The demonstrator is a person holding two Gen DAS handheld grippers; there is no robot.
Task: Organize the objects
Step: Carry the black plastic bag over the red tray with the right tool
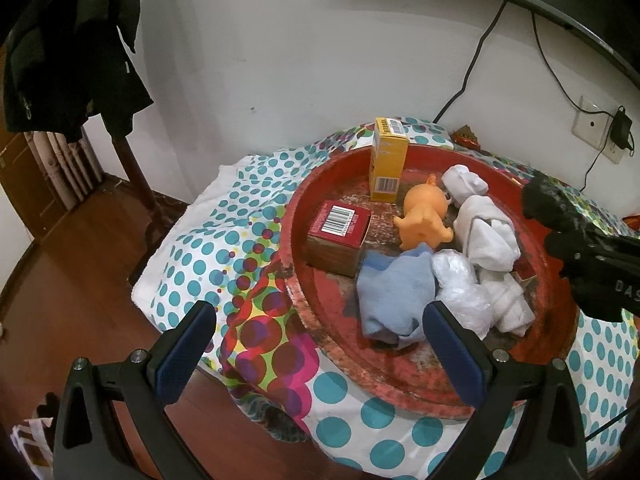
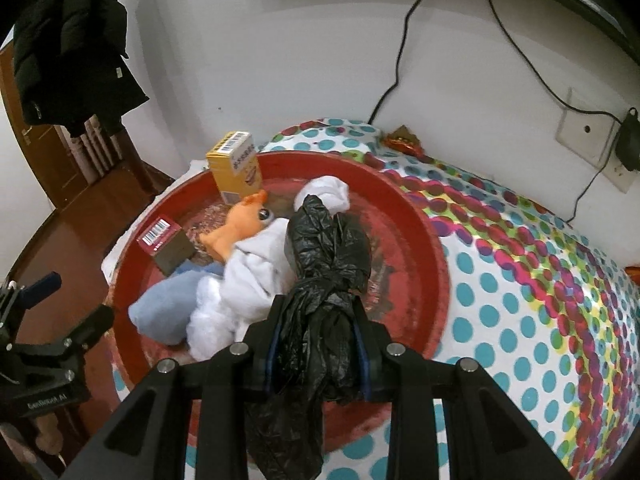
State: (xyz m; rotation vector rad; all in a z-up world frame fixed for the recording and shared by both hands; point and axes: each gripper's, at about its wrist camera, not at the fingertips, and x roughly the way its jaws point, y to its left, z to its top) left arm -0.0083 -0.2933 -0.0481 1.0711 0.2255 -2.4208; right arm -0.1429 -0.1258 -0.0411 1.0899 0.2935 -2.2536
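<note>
The red tray (image 2: pixel 424 248) lies on the polka-dot bed cover (image 2: pixel 520 280), already filled with boxes, an orange toy (image 2: pixel 236 228) and rolled white cloths (image 2: pixel 256 272). The right claw (image 2: pixel 316 344) is clamped tight on a crumpled black plastic bag (image 2: pixel 328 252), whose long axis runs straight ahead along the fingers, out over the tray's middle. The drop spot looks to lie directly below and forward. The left claw (image 1: pixel 320 344) hangs wide open and empty at the tray's near rim, farther from the bag.
</note>
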